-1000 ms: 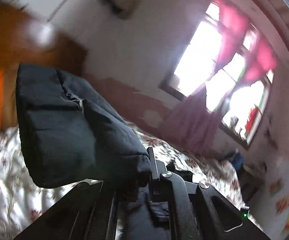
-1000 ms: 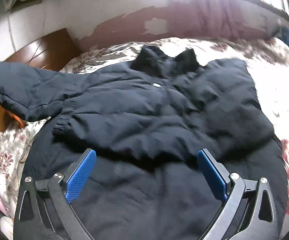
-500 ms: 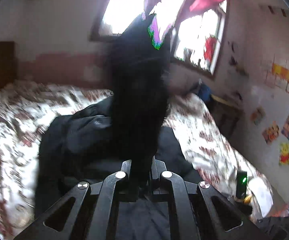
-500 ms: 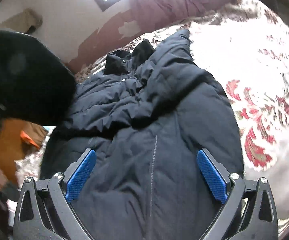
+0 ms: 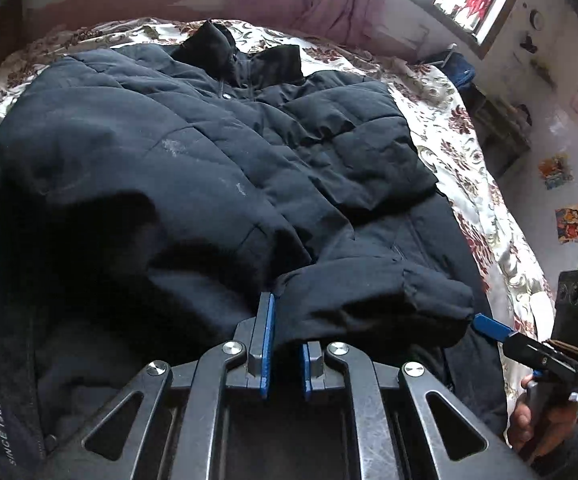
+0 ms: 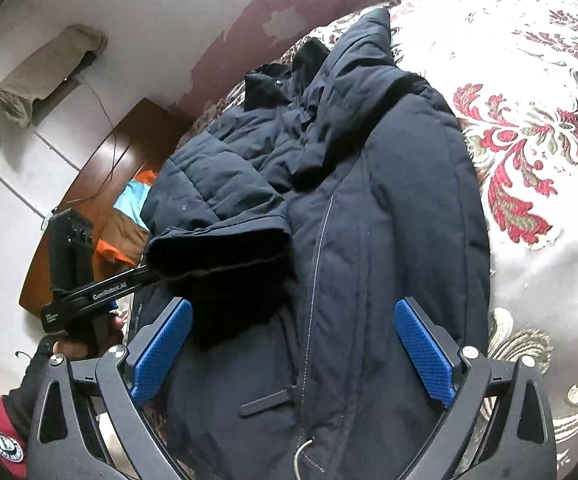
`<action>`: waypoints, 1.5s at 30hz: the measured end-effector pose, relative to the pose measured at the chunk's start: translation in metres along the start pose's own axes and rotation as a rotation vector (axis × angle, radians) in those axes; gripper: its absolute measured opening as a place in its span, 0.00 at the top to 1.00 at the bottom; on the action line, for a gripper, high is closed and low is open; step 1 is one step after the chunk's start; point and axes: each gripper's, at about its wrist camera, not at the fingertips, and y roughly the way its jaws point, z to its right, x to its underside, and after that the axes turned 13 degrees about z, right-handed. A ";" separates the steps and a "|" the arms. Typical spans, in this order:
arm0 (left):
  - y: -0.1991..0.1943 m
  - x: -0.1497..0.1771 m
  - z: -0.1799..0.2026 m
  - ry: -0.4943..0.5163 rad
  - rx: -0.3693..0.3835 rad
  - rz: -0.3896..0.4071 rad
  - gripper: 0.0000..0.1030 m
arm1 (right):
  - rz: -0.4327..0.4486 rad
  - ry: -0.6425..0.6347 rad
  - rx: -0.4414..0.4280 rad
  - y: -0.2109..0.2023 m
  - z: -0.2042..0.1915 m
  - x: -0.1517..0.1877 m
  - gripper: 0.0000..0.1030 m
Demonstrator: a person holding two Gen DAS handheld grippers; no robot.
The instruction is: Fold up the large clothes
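The left tool (image 5: 285, 344) is gripping the cuff of a dark sleeve (image 5: 373, 304), its blue pads narrow and just beginning to part with the fabric still between them. The right tool (image 6: 289, 348) is hovering with its pads spread wide, holding nothing, above the lower front of the navy padded jacket (image 6: 369, 240). The jacket is lying spread on a bed (image 6: 529, 100) with a floral cover, collar pointing toward the far wall, both sleeves folded across its body. A hand (image 5: 537, 420) is gripping the right tool's handle.

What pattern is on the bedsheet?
Red-and-green floral scrolls on the white bedsheet; clearest in the right wrist view.
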 end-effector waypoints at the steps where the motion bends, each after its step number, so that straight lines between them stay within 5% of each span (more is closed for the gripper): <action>1: 0.001 0.000 -0.004 0.003 0.005 0.000 0.89 | -0.003 0.001 0.000 0.003 -0.001 0.001 0.04; 8: -0.011 0.010 -0.007 0.070 -0.013 0.016 0.86 | -0.023 0.024 -0.014 0.010 -0.010 0.005 0.03; 16: -0.022 0.027 -0.025 0.002 0.020 0.035 0.83 | -0.075 0.021 -0.005 0.016 -0.021 0.011 0.03; 18: -0.024 0.030 -0.027 -0.009 0.044 0.027 0.70 | -0.081 0.035 -0.011 0.015 -0.021 0.011 0.03; 22: -0.033 0.038 -0.023 -0.021 0.133 0.038 0.00 | -0.098 0.116 -0.051 0.014 -0.021 0.017 0.03; 28: -0.052 0.046 -0.031 -0.069 0.130 0.048 0.00 | -0.097 0.235 -0.071 0.029 -0.024 0.028 0.03; 33: -0.079 0.045 -0.068 -0.131 0.025 0.092 0.00 | -0.050 0.274 0.047 0.051 -0.034 0.032 0.05; 35: -0.089 0.041 -0.087 -0.142 -0.030 0.111 0.00 | -0.044 0.224 0.093 0.061 -0.047 0.029 0.33; 36: -0.092 0.039 -0.096 -0.146 -0.050 0.119 0.00 | -0.051 0.189 0.123 0.066 -0.052 0.028 0.38; 38: -0.100 0.034 -0.114 -0.163 -0.092 0.133 0.00 | -0.064 0.146 0.160 0.072 -0.059 0.026 0.87; 41: -0.108 0.023 -0.139 -0.180 -0.147 0.148 0.00 | -0.068 0.088 0.145 0.072 -0.068 0.013 0.96; 45: -0.111 0.005 -0.159 -0.168 -0.199 0.179 0.00 | 0.021 -0.151 0.201 0.056 -0.088 -0.037 0.96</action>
